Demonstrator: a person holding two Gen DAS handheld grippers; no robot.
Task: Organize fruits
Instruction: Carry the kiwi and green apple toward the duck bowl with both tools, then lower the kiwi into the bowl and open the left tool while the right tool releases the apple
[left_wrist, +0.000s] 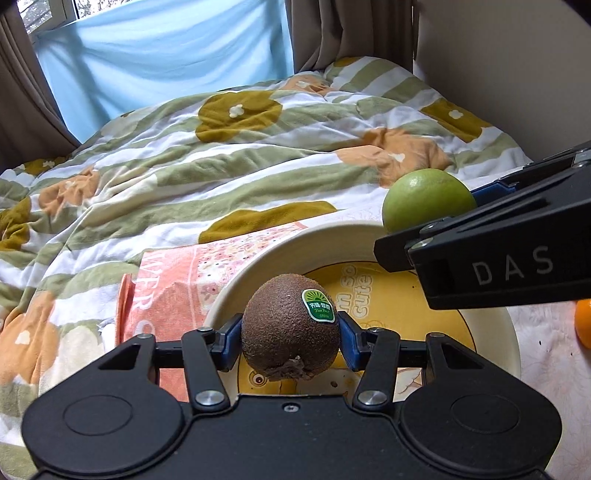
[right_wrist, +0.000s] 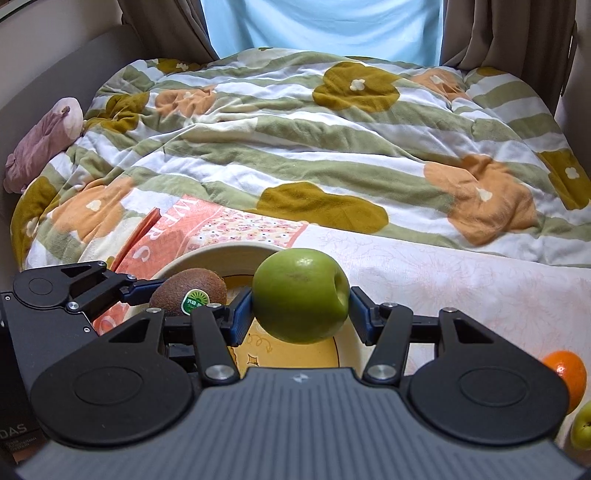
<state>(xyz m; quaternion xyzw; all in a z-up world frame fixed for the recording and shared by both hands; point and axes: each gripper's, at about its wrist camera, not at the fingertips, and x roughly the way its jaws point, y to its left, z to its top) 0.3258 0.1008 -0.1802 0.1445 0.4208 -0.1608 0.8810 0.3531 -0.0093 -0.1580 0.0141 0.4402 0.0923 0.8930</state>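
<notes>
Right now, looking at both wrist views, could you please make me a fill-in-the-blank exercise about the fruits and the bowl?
1. The left gripper holds a brown ____ between its fingers.
2. The right gripper holds a fruit whose colour is ____.
3. Both held fruits hang above a cream ____ with a yellow inside.
4. On the white cloth, right of the right gripper, lies a mandarin whose colour is ____.

Missing words: kiwi; green (the apple); bowl; orange.

left gripper (left_wrist: 290, 341) clamped on kiwi (left_wrist: 290, 328) over bowl (left_wrist: 369, 236); right gripper (left_wrist: 476, 210) holds green apple (left_wrist: 424, 197) above far rim
</notes>
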